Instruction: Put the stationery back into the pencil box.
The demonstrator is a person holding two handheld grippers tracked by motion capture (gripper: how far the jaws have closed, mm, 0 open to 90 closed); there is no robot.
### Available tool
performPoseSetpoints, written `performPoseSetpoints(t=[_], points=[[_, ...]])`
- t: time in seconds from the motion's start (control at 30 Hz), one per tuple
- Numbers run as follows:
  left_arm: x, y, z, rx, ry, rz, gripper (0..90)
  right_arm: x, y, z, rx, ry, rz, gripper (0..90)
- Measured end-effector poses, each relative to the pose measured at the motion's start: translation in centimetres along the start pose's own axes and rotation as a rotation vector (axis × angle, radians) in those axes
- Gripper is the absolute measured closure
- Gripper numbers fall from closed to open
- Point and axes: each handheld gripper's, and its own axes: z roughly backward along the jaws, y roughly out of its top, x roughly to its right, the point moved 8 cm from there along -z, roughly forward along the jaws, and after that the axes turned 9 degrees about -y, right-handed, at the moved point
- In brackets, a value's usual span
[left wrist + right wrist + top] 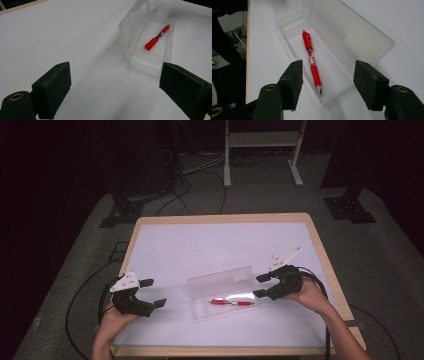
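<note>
While the room around lies dark, with cables on a grey floor and a white stand behind, the desk (165, 245) shows a white top edged in pale wood. On it a clear box (367, 42) stands with its lid up, a red pen (312, 62) lying inside. Just beside the box's end, the right claw (327, 82) is spread, nothing between its jaws. Well apart, the left claw (150, 292) is spread too.
</note>
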Motion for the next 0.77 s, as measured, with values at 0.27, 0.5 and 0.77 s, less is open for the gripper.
performPoseSetpoints(t=[0.27,0.5,0.77], points=[[0.0,0.0,0.2,0.004,0.002,0.0,9.9,0.9,-1.5,1.3,0.0,-0.045,-0.034,36.2],[0.1,0.2,0.3,0.007,0.006,-0.005,9.9,1.0,-2.3,2.2,0.006,-0.058,-0.049,35.1],[0.1,0.4,0.6,0.028,0.004,0.002,9.9,1.2,-4.9,4.3,0.014,-0.119,-0.108,29.0]])
